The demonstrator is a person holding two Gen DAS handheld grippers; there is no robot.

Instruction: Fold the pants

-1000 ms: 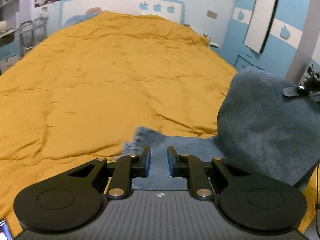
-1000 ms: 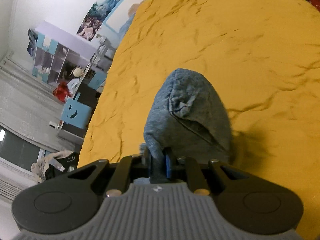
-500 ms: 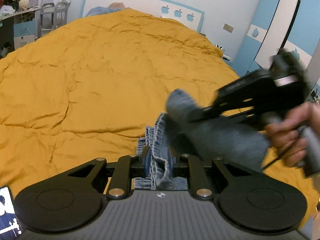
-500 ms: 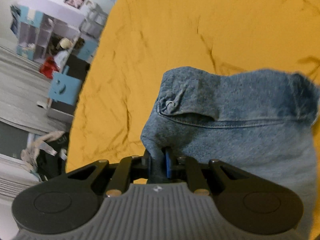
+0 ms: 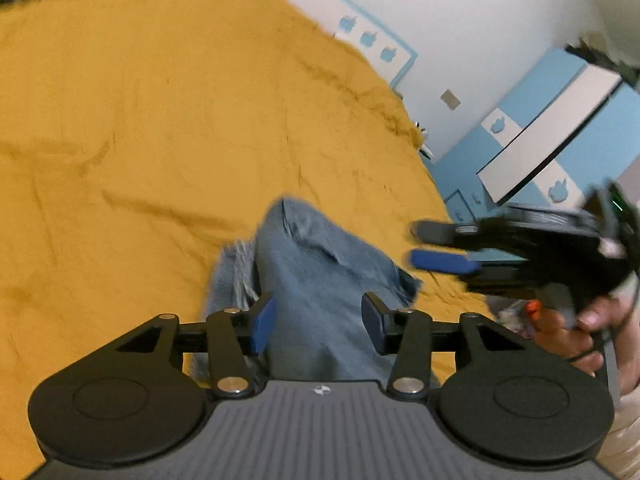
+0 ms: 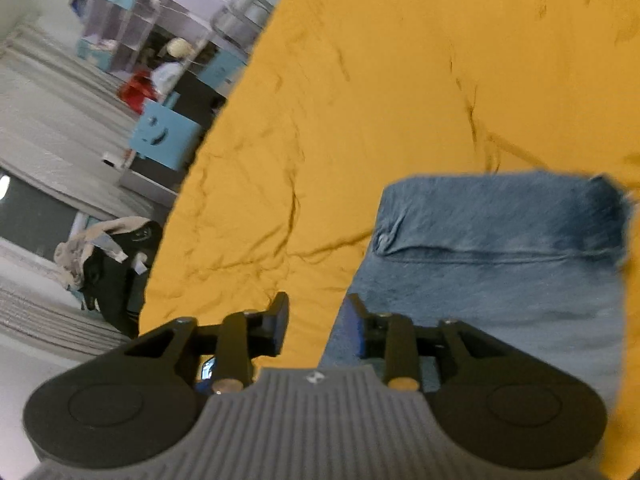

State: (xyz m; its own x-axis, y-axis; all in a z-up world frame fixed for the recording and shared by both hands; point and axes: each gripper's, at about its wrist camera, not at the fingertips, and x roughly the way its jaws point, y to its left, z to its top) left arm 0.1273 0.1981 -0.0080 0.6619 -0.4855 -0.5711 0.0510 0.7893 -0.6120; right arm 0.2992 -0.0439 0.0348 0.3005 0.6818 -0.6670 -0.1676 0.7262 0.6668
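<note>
Opening, both tongs release the folded denim pants (image 5: pixel 320 280) on the yellow bed (image 5: pixel 140 140): left tongs (image 5: pixel 318 324) straddle them untouched; right tongs (image 6: pixel 318 326) stand beside. No legible writing.

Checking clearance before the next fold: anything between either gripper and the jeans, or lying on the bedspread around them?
Nothing visible. The left gripper, jaws opening, has the jeans directly between its pads. The right gripper, jaws also opening, sits at the jeans' edge with bare yellow bedspread between its pads. The bedspread around the denim shows only wrinkles.
</note>
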